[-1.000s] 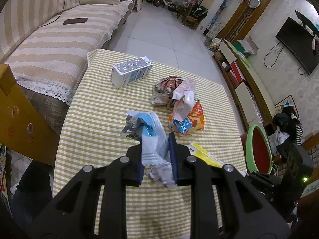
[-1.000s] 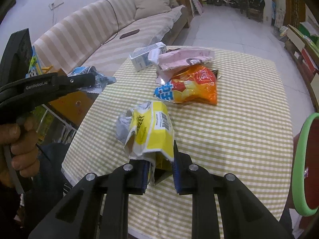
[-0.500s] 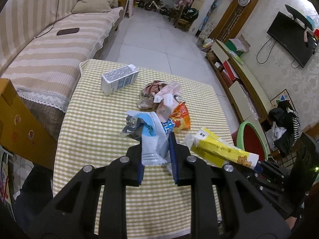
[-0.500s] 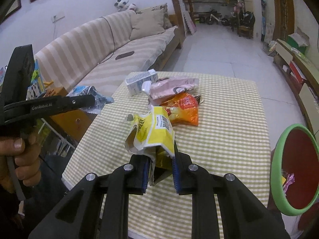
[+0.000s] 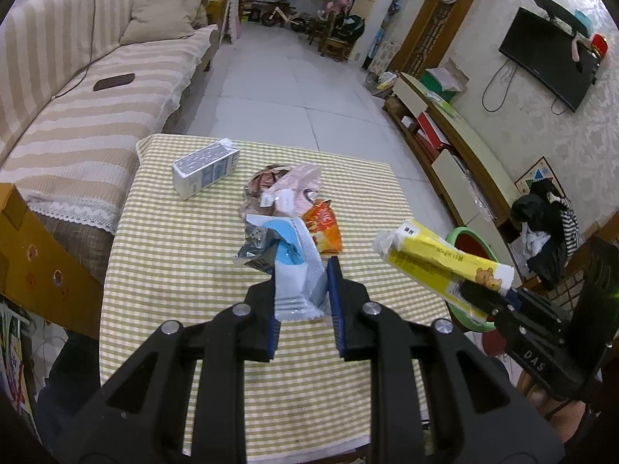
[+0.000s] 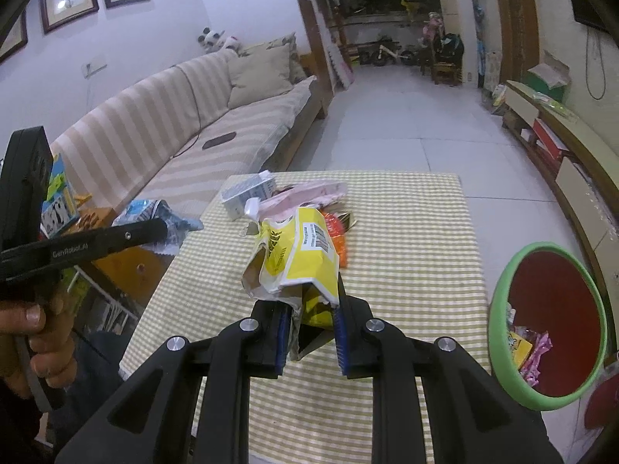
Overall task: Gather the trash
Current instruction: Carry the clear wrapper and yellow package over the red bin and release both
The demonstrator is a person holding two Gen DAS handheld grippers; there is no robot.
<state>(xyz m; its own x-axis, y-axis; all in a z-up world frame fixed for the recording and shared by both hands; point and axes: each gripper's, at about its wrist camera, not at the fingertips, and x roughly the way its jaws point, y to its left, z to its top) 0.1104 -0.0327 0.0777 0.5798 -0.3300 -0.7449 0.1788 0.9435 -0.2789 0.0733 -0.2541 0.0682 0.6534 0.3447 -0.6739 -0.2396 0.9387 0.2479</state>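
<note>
My left gripper (image 5: 303,301) is shut on a blue and white wrapper (image 5: 294,266), held above the checked table (image 5: 162,255). My right gripper (image 6: 311,332) is shut on a crumpled yellow bag (image 6: 298,259), also lifted off the table. The yellow bag (image 5: 437,263) shows at the right of the left wrist view; the blue wrapper (image 6: 158,212) shows at the left of the right wrist view. On the table lie a white carton (image 5: 205,168), a pink wrapper (image 5: 294,189) and an orange snack bag (image 5: 325,228). A green-rimmed red bin (image 6: 549,309) stands right of the table with some trash inside.
A striped sofa (image 5: 77,108) with a dark phone (image 5: 114,82) runs along the left. A wooden cabinet (image 5: 35,263) sits by the table's left edge. A low TV stand (image 5: 456,147) lines the right wall. Tiled floor (image 5: 294,92) lies beyond the table.
Both grippers have risen with their wrappers, so the table looks farther away. The right gripper has swung toward the bin, which shows more of its inside now.
</note>
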